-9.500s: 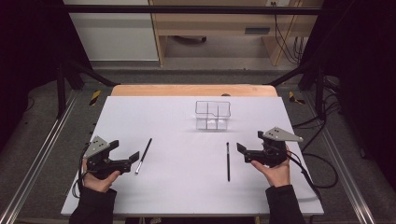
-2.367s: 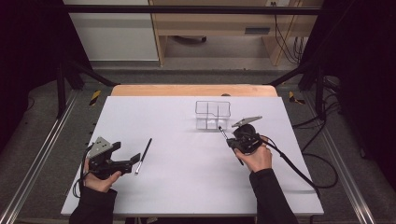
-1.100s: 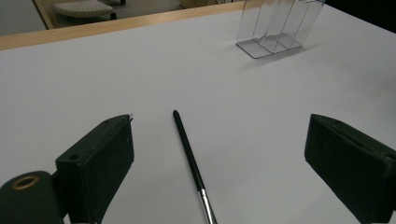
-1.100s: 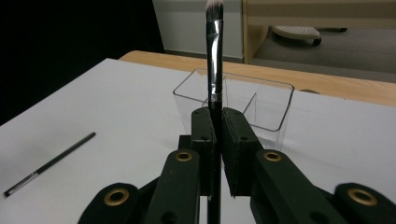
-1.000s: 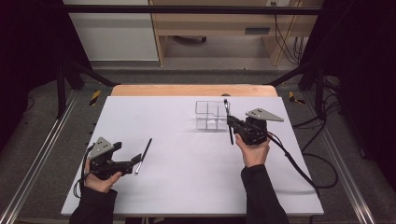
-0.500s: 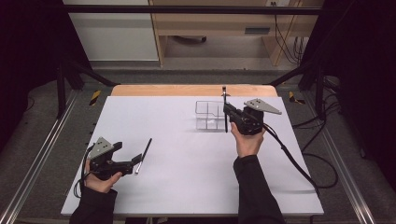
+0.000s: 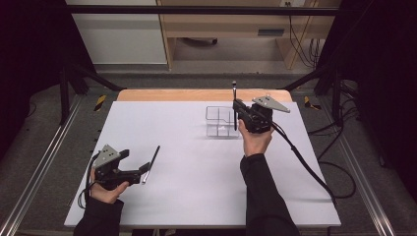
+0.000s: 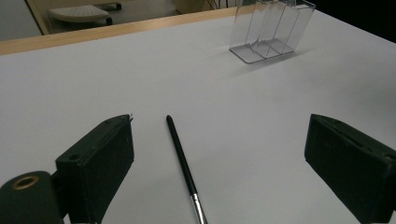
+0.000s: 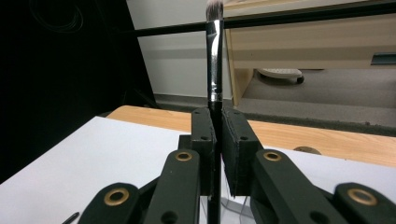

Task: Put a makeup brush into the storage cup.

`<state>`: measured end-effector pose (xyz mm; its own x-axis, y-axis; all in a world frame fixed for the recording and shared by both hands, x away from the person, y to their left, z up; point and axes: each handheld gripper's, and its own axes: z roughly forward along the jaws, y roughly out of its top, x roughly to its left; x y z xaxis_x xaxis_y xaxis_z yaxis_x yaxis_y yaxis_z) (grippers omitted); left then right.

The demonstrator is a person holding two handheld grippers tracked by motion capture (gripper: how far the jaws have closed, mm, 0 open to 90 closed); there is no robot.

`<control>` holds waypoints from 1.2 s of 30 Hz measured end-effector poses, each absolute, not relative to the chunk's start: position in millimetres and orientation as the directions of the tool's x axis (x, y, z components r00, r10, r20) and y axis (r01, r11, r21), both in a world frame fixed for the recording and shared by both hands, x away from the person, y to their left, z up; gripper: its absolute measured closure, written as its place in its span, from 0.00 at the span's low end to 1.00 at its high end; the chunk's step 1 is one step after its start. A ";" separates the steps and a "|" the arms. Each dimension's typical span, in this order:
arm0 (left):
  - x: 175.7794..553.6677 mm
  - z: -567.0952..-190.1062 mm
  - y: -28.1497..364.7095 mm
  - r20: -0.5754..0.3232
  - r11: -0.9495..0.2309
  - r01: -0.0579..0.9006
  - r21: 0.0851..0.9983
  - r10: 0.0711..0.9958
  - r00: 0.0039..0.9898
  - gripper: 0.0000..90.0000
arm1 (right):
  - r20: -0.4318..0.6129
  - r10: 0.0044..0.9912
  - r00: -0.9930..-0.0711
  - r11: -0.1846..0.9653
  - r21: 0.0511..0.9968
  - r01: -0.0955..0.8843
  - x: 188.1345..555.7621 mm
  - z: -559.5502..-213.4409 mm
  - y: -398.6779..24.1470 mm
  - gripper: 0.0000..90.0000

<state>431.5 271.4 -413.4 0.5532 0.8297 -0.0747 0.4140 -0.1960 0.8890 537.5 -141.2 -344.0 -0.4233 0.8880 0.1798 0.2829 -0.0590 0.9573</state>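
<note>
Brush (image 9: 214,70) stands upright in your right gripper (image 7: 237,114), bristles up, handle pinched tight between both jaws — lower end dips at near right corner of clear organizer (image 7: 220,122) toward far edge of white table (image 7: 196,196). Second brush (image 8: 183,164) lies flat on table in front of your left hand, silver ferrule toward you, well apart from organizer. Your left gripper (image 7: 142,171) rests low — jaws spread wide, straddling that brush without touching.
</note>
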 end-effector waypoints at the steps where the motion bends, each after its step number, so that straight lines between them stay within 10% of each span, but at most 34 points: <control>1: 431.5 -413.4 271.3 -0.075 -0.196 0.414 0.889 0.830 0.553 0.08 | 0.177 0.889 -0.423 -0.057 0.958 0.281 538.9 -343.8 -139.8 0.94; 36: 431.5 -414.0 268.1 -0.077 -0.199 0.412 0.889 0.823 0.563 0.08 | 0.175 0.914 -0.366 -0.085 0.964 0.250 591.0 -345.1 -115.7 0.94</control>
<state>431.5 268.1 -414.0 0.5633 0.8227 -0.0766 0.4119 -0.1992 0.8892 591.0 -115.7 -345.1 -0.3658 0.9140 0.1753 0.2502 -0.0849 0.9645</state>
